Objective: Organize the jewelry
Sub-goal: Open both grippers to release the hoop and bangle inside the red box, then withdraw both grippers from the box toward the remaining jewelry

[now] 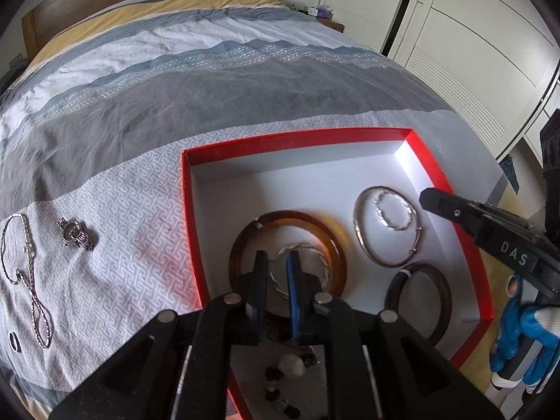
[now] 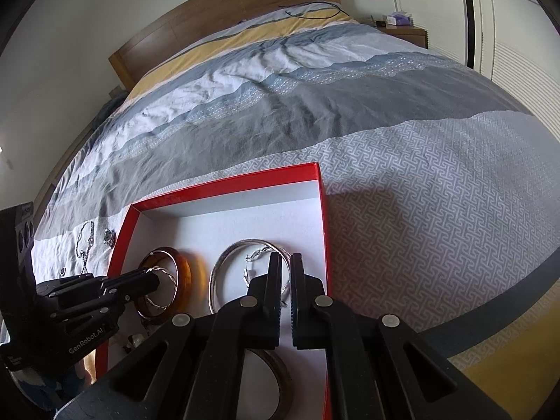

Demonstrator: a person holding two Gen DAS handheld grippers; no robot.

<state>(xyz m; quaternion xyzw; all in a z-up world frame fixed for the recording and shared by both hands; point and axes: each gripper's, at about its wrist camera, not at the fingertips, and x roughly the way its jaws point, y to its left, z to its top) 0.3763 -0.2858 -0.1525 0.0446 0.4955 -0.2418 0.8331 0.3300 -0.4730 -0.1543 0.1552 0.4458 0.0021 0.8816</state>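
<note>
A red box (image 1: 451,189) with a white floor lies on the bed and holds an amber bangle (image 1: 329,241), a silver bangle (image 1: 364,241) with a small twisted hoop (image 1: 392,222) inside it, a dark wooden bangle (image 1: 442,301) and beads (image 1: 290,367). My left gripper (image 1: 278,259) hangs over the amber bangle, its jaws a small gap apart around a twisted silver hoop (image 1: 325,266); I cannot tell whether they grip it. My right gripper (image 2: 286,259) is nearly shut over the silver bangle (image 2: 224,259), holding nothing I can see. A watch (image 1: 75,232), a chain necklace (image 1: 28,273) and a ring (image 1: 14,340) lie on the bedspread.
The red box (image 2: 323,217) sits near the foot of a bed with a grey, white and yellow cover (image 2: 420,175). A wooden headboard (image 2: 217,17) is at the far end. White wardrobe doors (image 1: 472,52) stand to the right. A blue-gloved hand (image 1: 518,332) holds the right gripper.
</note>
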